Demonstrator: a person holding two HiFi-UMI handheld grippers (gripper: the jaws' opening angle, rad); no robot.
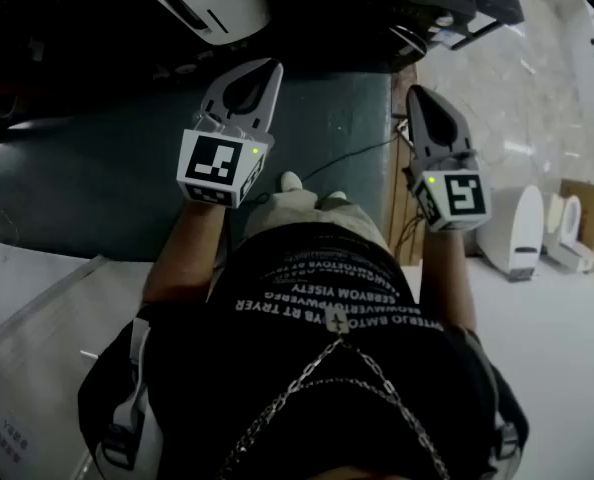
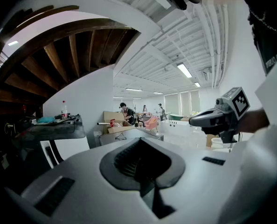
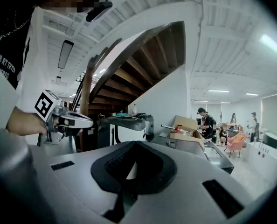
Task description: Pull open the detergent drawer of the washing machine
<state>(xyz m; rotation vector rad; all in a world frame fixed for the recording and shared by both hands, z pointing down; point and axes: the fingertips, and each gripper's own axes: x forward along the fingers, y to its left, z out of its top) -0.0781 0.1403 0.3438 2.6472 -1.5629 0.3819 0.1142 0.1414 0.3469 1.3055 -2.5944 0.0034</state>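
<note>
No part of the pull is done. The left gripper (image 1: 269, 68) and right gripper (image 1: 418, 94) hover side by side, each with its jaws pressed together on nothing. What seems to be the washing machine (image 1: 199, 0) stands far ahead, well apart from them. Its detergent drawer cannot be made out.

Matt grey plastic on left gripper (image 1: 265, 70) and right gripper (image 1: 418, 94); stair beams (image 3: 148, 73) dark wood; floor (image 1: 537, 108) glossy
</note>
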